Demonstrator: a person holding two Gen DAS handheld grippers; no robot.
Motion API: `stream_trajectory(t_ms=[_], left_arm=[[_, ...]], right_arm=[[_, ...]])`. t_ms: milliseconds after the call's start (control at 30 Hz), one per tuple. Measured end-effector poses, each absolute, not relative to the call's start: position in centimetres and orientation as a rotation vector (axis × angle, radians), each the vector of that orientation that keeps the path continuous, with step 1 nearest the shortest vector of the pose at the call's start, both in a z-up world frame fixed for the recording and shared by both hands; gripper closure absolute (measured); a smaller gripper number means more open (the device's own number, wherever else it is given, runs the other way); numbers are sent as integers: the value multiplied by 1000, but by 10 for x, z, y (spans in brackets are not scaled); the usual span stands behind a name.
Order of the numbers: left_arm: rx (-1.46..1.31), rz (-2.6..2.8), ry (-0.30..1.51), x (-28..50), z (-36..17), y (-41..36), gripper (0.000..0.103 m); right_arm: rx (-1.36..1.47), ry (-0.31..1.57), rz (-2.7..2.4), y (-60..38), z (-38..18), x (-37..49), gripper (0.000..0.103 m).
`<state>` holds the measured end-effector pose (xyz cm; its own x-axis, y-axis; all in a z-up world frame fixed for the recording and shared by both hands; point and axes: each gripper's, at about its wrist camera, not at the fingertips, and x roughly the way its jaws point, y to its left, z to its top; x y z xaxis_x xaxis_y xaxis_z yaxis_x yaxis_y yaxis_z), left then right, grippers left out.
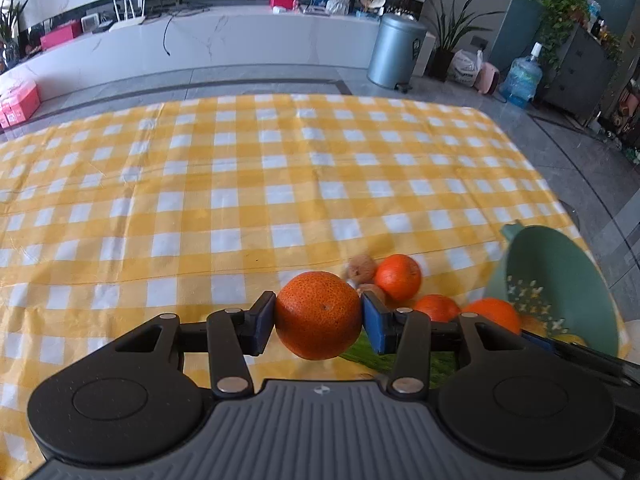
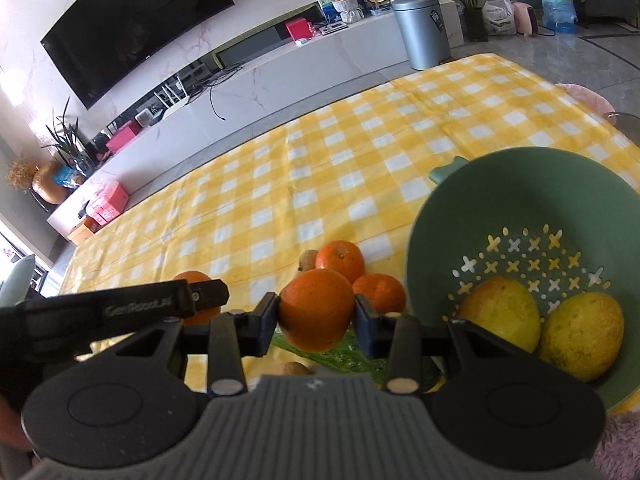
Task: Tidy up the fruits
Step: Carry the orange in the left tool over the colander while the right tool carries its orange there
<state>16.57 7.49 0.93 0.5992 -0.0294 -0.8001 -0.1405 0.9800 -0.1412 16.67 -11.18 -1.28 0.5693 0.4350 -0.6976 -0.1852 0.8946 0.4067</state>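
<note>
Green perforated plastic colander (image 2: 520,200) holds only two yellow mangoes (image 2: 500,312); left gripper (image 1: 318,320) and right gripper (image 2: 316,316) each clamp a round orange mandarin, several loose mandarins (image 2: 340,260) remain on the checked cloth.

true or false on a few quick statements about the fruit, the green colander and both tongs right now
1. The left tongs grip an orange. True.
2. The right tongs are empty. False: they clamp another orange.
3. The green colander holds two yellow fruits. True.
4. The colander is full of oranges. False: no orange lies in it; loose oranges sit on the cloth beside it.
5. The tablecloth is plain blue. False: yellow and white checks.
</note>
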Motion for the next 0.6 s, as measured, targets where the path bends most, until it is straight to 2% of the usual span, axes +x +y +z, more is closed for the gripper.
stream_trajectory(t_ms=[333, 600], left_arm=[[-212, 20, 883, 151, 29, 49, 51], [-265, -48, 849, 149, 44, 25, 51]], right_arm=[[377, 819, 397, -140, 15, 156, 66], [474, 776, 306, -200, 22, 152, 66]])
